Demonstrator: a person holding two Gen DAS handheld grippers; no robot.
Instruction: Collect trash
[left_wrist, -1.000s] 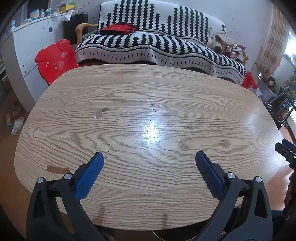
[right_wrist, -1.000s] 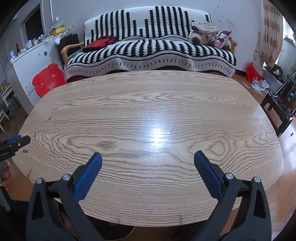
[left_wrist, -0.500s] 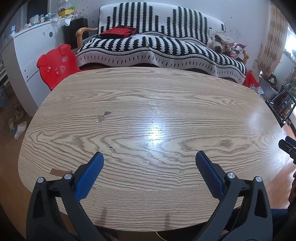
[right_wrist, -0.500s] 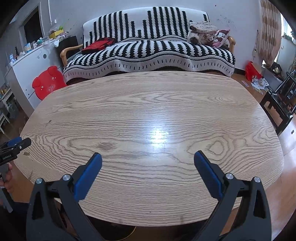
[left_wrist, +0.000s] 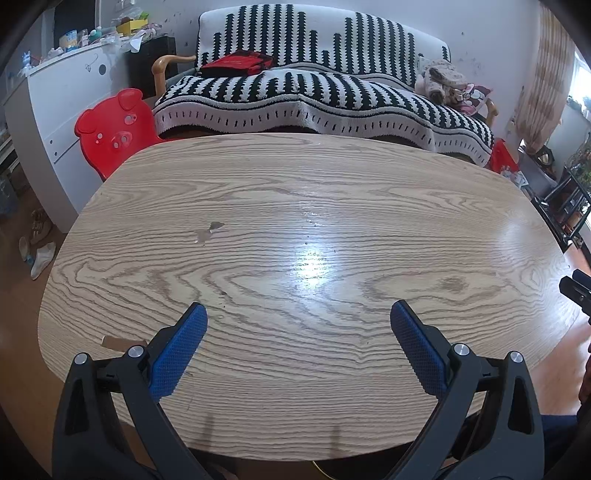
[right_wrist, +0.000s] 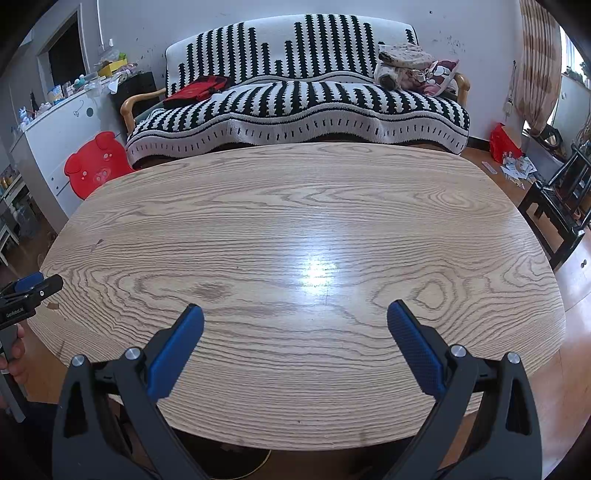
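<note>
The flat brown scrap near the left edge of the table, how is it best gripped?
The brown scrap lies flat on the table, just left of the open left gripper. Probably come from above, one finger each side of its narrow width; being so thin, it may slip.

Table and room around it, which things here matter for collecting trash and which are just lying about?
For the job:
table
both open grippers, left gripper, right gripper

Lying about:
striped sofa
red pig chair
floor papers

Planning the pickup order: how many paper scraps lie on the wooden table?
3: two small torn brown paper scraps touching near mid-table, left of centre; one brown cardboard strip at the near-left edge. Tiny specks may go unseen.
</note>
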